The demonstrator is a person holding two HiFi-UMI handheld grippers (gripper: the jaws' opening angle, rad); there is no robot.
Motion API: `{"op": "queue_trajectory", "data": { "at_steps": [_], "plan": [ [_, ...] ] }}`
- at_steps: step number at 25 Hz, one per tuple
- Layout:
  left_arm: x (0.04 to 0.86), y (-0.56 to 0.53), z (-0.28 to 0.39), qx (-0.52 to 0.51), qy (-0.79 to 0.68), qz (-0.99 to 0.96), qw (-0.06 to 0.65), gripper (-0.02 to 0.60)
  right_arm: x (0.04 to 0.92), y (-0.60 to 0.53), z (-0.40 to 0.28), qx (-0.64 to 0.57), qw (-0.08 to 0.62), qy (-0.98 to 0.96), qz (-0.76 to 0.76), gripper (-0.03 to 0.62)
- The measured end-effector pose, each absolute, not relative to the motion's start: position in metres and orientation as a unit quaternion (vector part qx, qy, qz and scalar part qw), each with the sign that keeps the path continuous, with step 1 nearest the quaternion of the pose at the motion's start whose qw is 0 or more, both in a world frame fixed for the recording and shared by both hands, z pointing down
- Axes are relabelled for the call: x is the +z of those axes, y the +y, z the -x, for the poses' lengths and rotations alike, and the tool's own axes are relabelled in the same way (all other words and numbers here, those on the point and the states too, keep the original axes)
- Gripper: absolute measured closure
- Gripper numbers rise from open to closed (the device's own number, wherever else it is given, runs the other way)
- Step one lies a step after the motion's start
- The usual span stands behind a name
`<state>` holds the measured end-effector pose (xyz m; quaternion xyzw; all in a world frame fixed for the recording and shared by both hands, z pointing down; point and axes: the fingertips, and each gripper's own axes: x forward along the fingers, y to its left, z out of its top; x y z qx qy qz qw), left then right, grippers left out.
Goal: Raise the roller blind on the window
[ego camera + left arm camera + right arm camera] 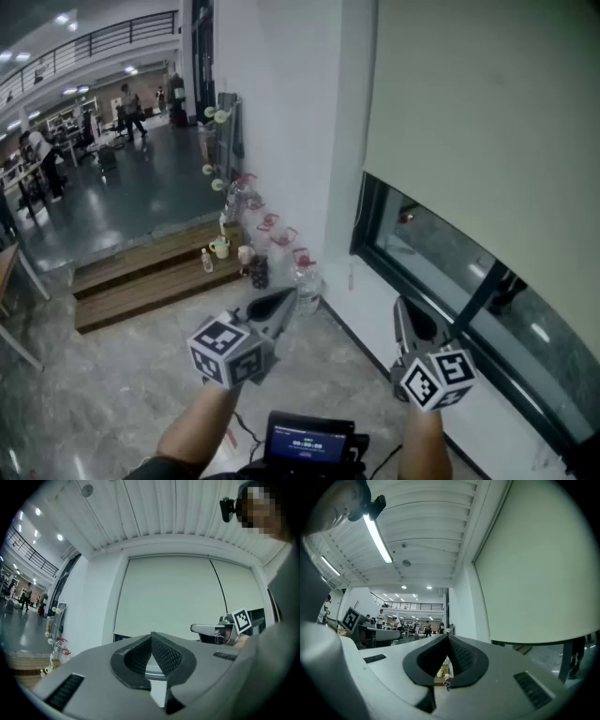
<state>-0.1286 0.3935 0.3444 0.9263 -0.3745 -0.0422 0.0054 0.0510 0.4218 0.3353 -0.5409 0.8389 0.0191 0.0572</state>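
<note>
The pale cream fabric roller blind (pixel 487 122) runs off the top and right edges of the head view, so its roller and upper end are cut off there. In the left gripper view a thin dark line runs down the blind's face; it is not clear whether this is a cord or a seam. The blind hangs flat and smooth at your right, covering most of the dark-framed glass window (pixel 441 258). Its straight bottom edge leaves a band of dark glass bare below.

Your left gripper (pixel 287 298), grey with a marker cube, has its jaws closed together on nothing. Your right gripper (pixel 401 307) is likewise closed and empty, near the window and not touching the blind.

Clear plastic bottles with reddish tops (pixel 281 246) stand along the white wall beside low wooden steps (pixel 141 277), too small to make out further. A small dark screen (pixel 309 441) sits at the bottom edge, partly cut off.
</note>
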Motion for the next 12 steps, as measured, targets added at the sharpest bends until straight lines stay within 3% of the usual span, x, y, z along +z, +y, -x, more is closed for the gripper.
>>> {"op": "queue_trajectory", "data": {
  "at_steps": [12],
  "plan": [
    [0.357,0.394,0.139,-0.049,-0.385,-0.921,0.019,0.591,0.343,0.425,-0.045,0.007,0.079,0.837,0.541,0.585]
  ]
}}
